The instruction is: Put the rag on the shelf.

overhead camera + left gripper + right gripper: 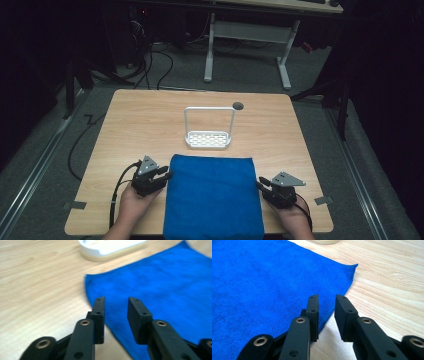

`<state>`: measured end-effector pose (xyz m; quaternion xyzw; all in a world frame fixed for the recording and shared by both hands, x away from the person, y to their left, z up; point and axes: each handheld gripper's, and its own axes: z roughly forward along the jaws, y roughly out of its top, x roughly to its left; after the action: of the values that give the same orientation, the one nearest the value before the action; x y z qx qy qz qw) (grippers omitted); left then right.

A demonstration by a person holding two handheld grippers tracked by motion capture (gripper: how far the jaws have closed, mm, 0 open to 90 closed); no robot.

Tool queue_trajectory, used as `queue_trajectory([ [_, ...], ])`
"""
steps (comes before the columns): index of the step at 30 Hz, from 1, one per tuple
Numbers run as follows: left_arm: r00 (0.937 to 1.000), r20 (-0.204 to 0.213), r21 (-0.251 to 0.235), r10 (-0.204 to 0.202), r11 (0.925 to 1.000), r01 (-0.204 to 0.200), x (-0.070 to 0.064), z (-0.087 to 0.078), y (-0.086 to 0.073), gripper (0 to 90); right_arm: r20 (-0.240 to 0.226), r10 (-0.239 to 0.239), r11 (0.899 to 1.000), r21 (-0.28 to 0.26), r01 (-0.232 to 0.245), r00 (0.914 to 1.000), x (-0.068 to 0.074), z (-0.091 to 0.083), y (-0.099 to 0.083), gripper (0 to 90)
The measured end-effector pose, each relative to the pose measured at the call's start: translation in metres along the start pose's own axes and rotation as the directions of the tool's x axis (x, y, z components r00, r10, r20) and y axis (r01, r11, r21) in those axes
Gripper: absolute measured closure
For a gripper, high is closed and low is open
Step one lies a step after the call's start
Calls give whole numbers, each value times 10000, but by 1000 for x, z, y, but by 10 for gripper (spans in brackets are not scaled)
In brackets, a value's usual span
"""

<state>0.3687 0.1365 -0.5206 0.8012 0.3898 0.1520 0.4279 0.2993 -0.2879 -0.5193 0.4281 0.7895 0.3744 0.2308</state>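
Note:
A blue cloth [212,195] lies flat on the wooden table [140,115], reaching over its near edge. My left gripper [166,175] sits at the cloth's left edge near the far corner, jaws open a little, nothing between them. In the left gripper view the gripper [116,301] hovers just over the cloth [160,287] edge. My right gripper [261,182] rests at the cloth's right edge, also slightly open and empty. In the right gripper view the gripper [326,298] stands over the cloth [262,282] hem near its far corner.
A white rack [208,131] with a tall wire handle stands behind the cloth, mid-table; its base [110,247] appears in the left gripper view. A round hole [238,106] lies near the table's far edge. Tape marks [75,205] sit by the near corners.

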Motion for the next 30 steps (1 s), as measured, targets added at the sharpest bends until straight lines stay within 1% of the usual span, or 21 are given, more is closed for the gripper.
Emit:
queue_trajectory([
  [2, 9997, -225, 110, -82, 9999, 84, 4, 10, 5, 640, -28, -84, 10000, -8, 84, 10000, 1, 1, 0, 737],
  [4, 9991, -420, 173, -83, 9998, 91, 6, 18, 10, 618, -65, -155, 9999, 11, 155, 9999, 2, 1, 0, 734],
  [6, 9978, -669, 282, -27, 9996, 46, 8, 31, 17, 611, -58, -147, 9999, 18, 147, 9999, 2, 0, 0, 717],
  [7, 9973, -741, 296, -8, 9996, 30, 9, 35, 19, 611, -71, -140, 9999, 4, 140, 9999, 2, -1, 0, 715],
  [9, 9966, -811, 372, -133, 9992, 164, 11, 43, 23, 616, -53, -145, 9999, -42, 144, 9999, 1, -2, 1, 709],
  [10, 9966, -742, 460, -371, 9981, 406, 14, 48, 25, 624, -74, -42, 10000, -53, 41, 10000, 1, -2, 1, 710],
  [11, 9966, -680, 391, -469, 9980, 496, 15, 50, 25, 645, -104, 81, 9999, -95, -82, 9999, 0, -4, 1, 710],
  [12, 9956, -729, 365, -588, 9974, 616, 16, 52, 25, 654, -143, 150, 9998, -92, -151, 9998, -1, -4, 2, 710],
  [14, 9945, -720, 427, -765, 9959, 797, 18, 53, 24, 691, -161, 235, 9996, -156, -238, 9996, -2, -5, 2, 710],
  [16, 9946, -706, 405, -756, 9961, 786, 18, 53, 24, 698, -232, 317, 9993, -171, -321, 9992, -3, -5, 2, 708],
  [18, 9948, -688, 513, -744, 9956, 780, 18, 54, 24, 727, -301, 468, 9986, -236, -475, 9985, -3, -3, 3, 693],
  [20, 9949, -586, 512, -826, 9950, 856, 18, 54, 24, 763, -284, 580, 9980, -239, -587, 9979, -4, 0, 5, 672],
  [21, 9948, -567, 514, -846, 9948, 875, 18, 55, 24, 787, -320, 810, 9964, -207, -817, 9962, -5, 4, 8, 652],
  [23, 9948, -475, 530, -904, 9943, 929, 19, 55, 24, 817, -188, 766, 9969, -170, -769, 9969, -8, 12, 15, 632],
  [24, 9947, -463, 530, -920, 9941, 944, 19, 55, 24, 829, -34, 812, 9966, -117, -812, 9967, -11, 18, 21, 630],
  [26, 9949, -363, 577, -939, 9937, 959, 19, 55, 24, 848, 97, 936, 9956, -56, -936, 9956, -16, 26, 27, 625],
  [27, 9948, -336, 596, -959, 9934, 977, 20, 55, 24, 858, 210, 1017, 9948, -10, -1017, 9946, -19, 33, 32, 627],
  [28, 9943, -305, 571, -1021, 9930, 1037, 20, 55, 24, 860, 226, 1161, 9932, 45, -1162, 9930, -21, 38, 34, 626],
  [29, 9934, -237, 578, -1125, 9918, 1137, 21, 55, 24, 862, 354, 1185, 9926, 207, -1193, 9923, -24, 45, 38, 626],
  [30, 9927, -180, 570, -1195, 9911, 1203, 22, 55, 23, 864, 551, 1316, 9904, 356, -1337, 9898, -29, 57, 42, 628],
])
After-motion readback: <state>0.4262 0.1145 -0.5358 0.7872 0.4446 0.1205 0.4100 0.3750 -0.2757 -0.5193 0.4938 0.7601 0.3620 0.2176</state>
